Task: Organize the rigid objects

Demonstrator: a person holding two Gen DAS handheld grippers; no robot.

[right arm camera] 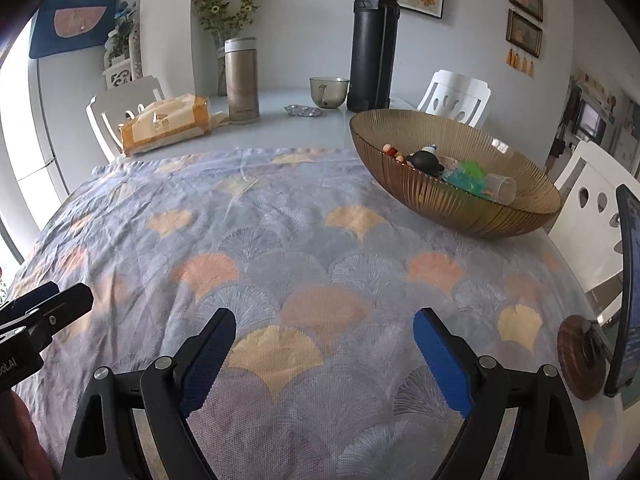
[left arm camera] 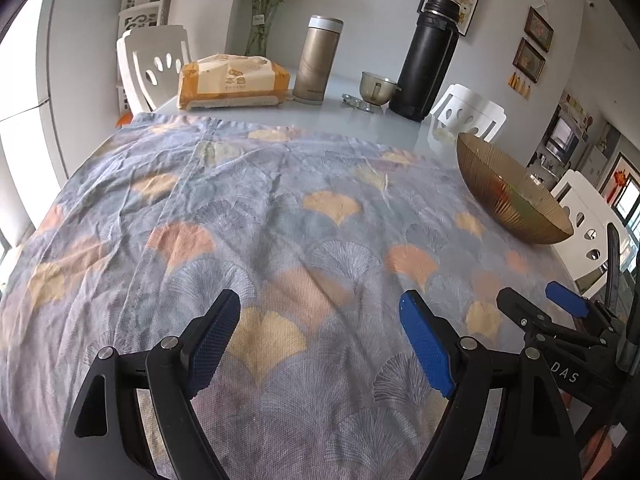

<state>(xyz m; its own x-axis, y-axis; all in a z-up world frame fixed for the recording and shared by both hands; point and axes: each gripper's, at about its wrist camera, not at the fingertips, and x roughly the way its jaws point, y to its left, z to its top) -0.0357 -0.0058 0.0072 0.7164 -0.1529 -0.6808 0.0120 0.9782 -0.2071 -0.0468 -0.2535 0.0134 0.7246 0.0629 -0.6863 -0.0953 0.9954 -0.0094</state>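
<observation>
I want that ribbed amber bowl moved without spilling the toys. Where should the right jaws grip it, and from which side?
Grip the ribbed amber bowl by its thin near rim from above, one jaw inside and one outside. Its walls flare too wide to span, and it sits upright with toys inside.

A ribbed amber glass bowl (right arm camera: 472,200) stands upright at the right edge of the leaf-patterned cloth (right arm camera: 280,248), holding the gathered small items. Inside, toward the left, lies a black rounded toy (right arm camera: 425,161) beside a small piece with red and orange parts (right arm camera: 394,151). To its right sits a green and teal cluster (right arm camera: 466,178), and a clear plastic cup (right arm camera: 502,189) lies on its side against the near-right wall. From the left wrist view only the bowl's outer wall (left arm camera: 516,216) shows clearly.
</observation>
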